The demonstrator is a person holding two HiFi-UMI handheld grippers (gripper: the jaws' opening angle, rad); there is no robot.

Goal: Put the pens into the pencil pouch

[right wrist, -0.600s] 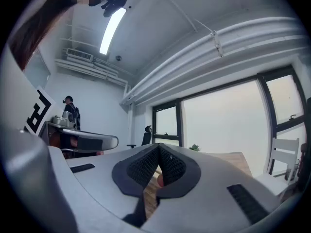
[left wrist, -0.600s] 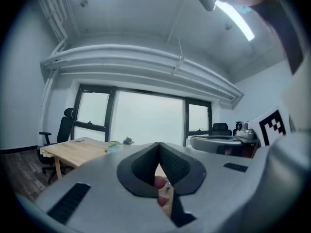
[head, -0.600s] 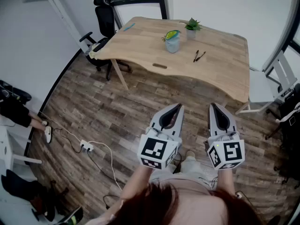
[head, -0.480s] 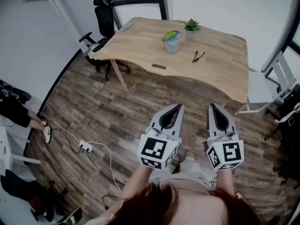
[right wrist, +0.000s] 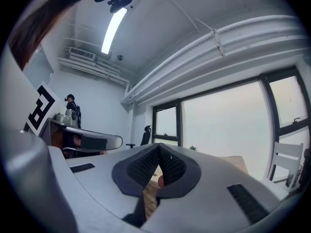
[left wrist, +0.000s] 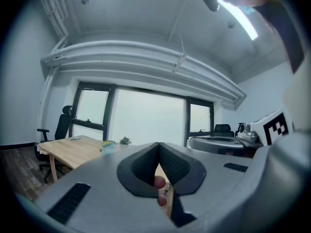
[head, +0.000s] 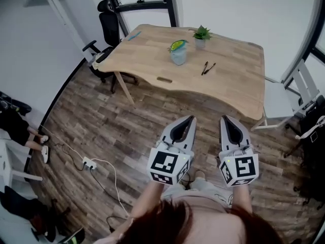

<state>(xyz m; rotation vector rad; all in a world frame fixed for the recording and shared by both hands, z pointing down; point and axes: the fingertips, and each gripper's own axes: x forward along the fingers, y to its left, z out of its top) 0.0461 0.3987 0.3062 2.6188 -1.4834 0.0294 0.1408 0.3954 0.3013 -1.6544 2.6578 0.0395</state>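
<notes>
Two dark pens (head: 205,67) lie side by side on the wooden table (head: 238,85), right of the pale blue pencil pouch (head: 178,52) with a green and yellow top. Both grippers are held level over the floor, well short of the table. My left gripper (head: 190,119) is shut with nothing in it, and the right gripper (head: 224,118) beside it is shut and empty too. In the left gripper view the closed pads (left wrist: 158,149) point at the table (left wrist: 73,147) and the pouch (left wrist: 108,145). The right gripper view shows closed pads (right wrist: 159,149).
A small potted plant (head: 201,34) stands behind the pouch and a blue item (head: 133,35) lies at the table's far left. A black office chair (head: 104,24) is at the left end, a white frame (head: 304,83) at the right. A power strip and cable (head: 89,162) lie on the floor.
In the head view the table has slid slightly left and down, a little nearer. Both grippers stay shut, side by side.
</notes>
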